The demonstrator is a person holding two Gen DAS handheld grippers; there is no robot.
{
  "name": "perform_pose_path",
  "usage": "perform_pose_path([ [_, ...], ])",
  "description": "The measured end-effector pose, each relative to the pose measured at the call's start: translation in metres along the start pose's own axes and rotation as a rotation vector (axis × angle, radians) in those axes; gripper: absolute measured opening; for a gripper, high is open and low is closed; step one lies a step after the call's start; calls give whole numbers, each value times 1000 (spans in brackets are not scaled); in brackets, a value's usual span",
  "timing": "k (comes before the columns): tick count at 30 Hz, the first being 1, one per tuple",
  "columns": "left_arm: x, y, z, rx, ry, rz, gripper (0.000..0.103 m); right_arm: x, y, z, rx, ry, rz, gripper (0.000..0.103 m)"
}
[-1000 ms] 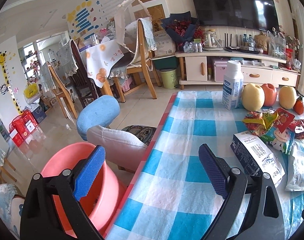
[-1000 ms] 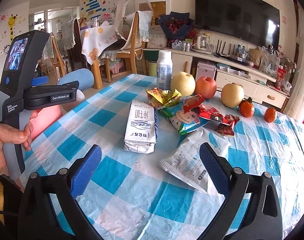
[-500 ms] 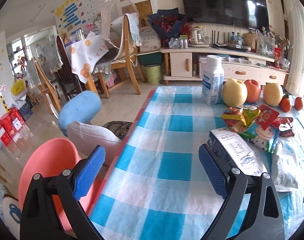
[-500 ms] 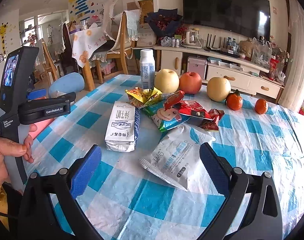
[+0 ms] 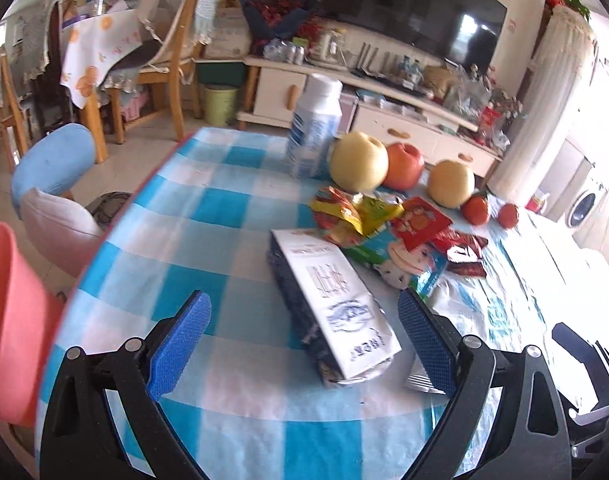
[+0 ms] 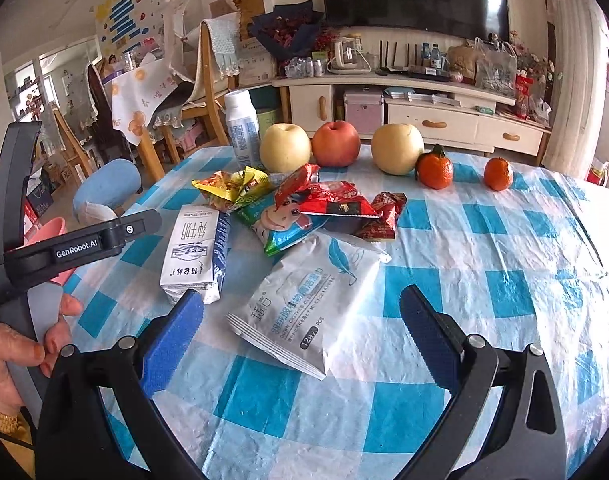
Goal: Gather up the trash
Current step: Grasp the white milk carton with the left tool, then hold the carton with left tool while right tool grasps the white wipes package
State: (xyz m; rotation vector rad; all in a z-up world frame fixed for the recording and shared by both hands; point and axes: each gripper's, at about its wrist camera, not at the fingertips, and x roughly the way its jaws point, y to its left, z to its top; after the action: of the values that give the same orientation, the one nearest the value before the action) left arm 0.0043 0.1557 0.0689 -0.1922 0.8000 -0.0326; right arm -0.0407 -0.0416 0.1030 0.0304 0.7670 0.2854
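Note:
A white milk carton (image 5: 336, 304) (image 6: 194, 250) lies on the blue checked tablecloth. Its near end sits between the wide-spread fingers of my left gripper (image 5: 304, 344), which is open and empty. A white wipes packet (image 6: 308, 300) lies just ahead of my right gripper (image 6: 300, 332), also open and empty. Behind them is a heap of wrappers: a yellow one (image 5: 354, 214) (image 6: 232, 188), a blue-green cartoon one (image 6: 284, 220) and red ones (image 6: 328, 198). A pink bin (image 5: 8, 320) stands off the table's left edge.
A white bottle (image 6: 242, 128), two pears (image 6: 284, 148), an apple (image 6: 335, 144) and two tangerines (image 6: 434, 170) line the table's far side. A blue-backed chair (image 5: 52, 164) stands left of the table. A hand (image 6: 12, 344) holds the left gripper's handle.
My left gripper has swung right, from over the pink bin and table edge to over the milk carton. The right gripper has crept forward towards the wipes packet.

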Motion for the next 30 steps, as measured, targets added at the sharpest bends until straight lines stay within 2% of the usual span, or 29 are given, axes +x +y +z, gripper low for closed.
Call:
perform_pose_path([
  [8,40,-29,-4,40,100,14,94,5,-23,1,51,17,-11,99],
  [17,67,-31,-4,22,157,80,93,18,-49,2,116,56,-25,99],
  [18,69,-31,-4,18,157,84,92,20,-51,1,124,64,-18,99],
  [20,72,-29,-4,7,164,87,78,24,-53,0,135,73,-7,99],
  [24,76,-23,-4,-38,177,61,74,32,-54,-1,154,93,34,99],
  [30,75,-24,-6,-18,162,74,70,42,-48,-2,166,118,86,99],
])
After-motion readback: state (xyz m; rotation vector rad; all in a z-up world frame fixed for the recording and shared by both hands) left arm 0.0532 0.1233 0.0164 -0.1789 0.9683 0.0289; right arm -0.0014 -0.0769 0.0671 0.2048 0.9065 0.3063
